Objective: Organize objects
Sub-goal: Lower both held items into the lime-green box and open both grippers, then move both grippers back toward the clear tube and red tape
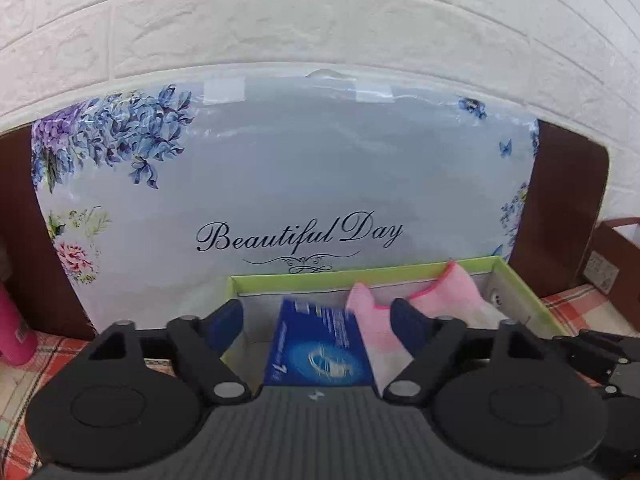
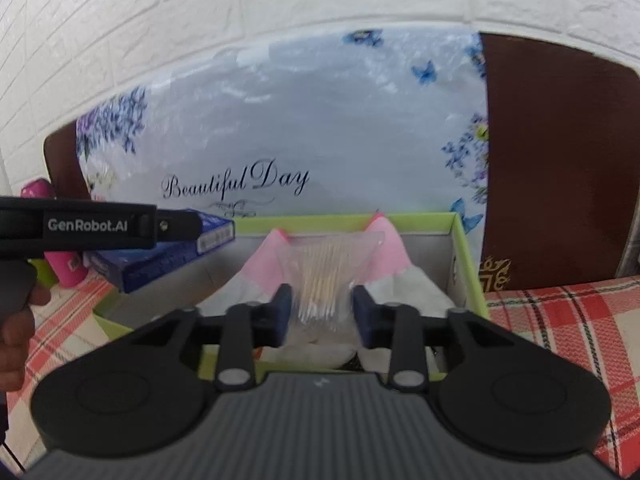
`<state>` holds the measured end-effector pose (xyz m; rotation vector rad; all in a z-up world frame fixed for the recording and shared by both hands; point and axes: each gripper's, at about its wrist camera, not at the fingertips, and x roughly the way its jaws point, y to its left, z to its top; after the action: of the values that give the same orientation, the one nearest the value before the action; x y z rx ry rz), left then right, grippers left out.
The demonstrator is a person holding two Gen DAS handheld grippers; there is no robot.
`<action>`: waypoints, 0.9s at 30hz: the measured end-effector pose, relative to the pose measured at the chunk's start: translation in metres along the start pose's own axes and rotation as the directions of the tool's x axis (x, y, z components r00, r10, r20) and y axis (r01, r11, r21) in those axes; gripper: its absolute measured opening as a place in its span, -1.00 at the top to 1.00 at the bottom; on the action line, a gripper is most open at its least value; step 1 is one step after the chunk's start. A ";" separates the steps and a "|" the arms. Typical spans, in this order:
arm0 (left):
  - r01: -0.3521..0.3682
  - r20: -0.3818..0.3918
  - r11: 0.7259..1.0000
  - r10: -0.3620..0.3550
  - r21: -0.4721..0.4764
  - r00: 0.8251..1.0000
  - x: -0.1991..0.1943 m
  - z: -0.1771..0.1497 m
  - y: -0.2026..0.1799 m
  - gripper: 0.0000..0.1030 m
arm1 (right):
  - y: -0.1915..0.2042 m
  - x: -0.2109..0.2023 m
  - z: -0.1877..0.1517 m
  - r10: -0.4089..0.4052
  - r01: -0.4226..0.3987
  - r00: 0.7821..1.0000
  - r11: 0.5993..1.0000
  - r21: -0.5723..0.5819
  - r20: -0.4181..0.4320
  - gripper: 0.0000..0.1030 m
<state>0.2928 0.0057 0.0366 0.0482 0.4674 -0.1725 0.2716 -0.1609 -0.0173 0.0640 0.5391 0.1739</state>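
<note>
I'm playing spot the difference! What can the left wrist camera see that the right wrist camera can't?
Only the left wrist view shows the picture on the blue box's top, lying between the open left tool, and a brown carton at the right edge.

Only the right wrist view shows a clear bag of cotton swabs between the right tool, and a hand.

Both show the green-rimmed box, pink socks, the "Beautiful Day" package and a pink bottle.

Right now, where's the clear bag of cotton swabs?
In the right wrist view, the clear bag of cotton swabs sits between the right gripper jaws, over the pink-and-white socks inside the green-rimmed box.
</note>
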 end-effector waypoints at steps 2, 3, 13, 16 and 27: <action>-0.004 0.001 1.000 0.004 0.011 1.000 0.000 -0.006 0.001 -0.72 | 0.002 0.001 -0.004 -0.022 0.023 1.000 0.999 -0.032 0.016 -0.46; 0.012 -0.007 1.000 -0.012 0.008 1.000 0.002 -0.008 0.003 -0.72 | 0.002 0.000 -0.006 -0.033 0.034 0.999 0.999 -0.041 0.023 -0.48; 0.022 -0.016 0.999 -0.022 -0.033 1.000 -0.025 -0.003 0.003 -0.72 | -0.006 -0.031 -0.002 -0.059 0.059 0.996 0.998 0.003 0.069 -0.70; 0.013 -0.010 1.000 -0.013 -0.027 1.000 -0.043 0.002 -0.003 -0.73 | -0.005 -0.048 -0.002 -0.059 0.059 0.994 0.998 0.008 0.091 -0.82; -0.063 -0.045 0.996 0.060 -0.063 0.997 -0.111 -0.019 -0.028 -0.73 | -0.010 -0.118 -0.028 -0.043 0.039 0.993 0.998 0.045 0.106 -0.99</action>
<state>0.1819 -0.0034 0.0694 0.0034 0.5135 -0.0961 0.1591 -0.1917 0.0170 0.1034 0.4372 0.1180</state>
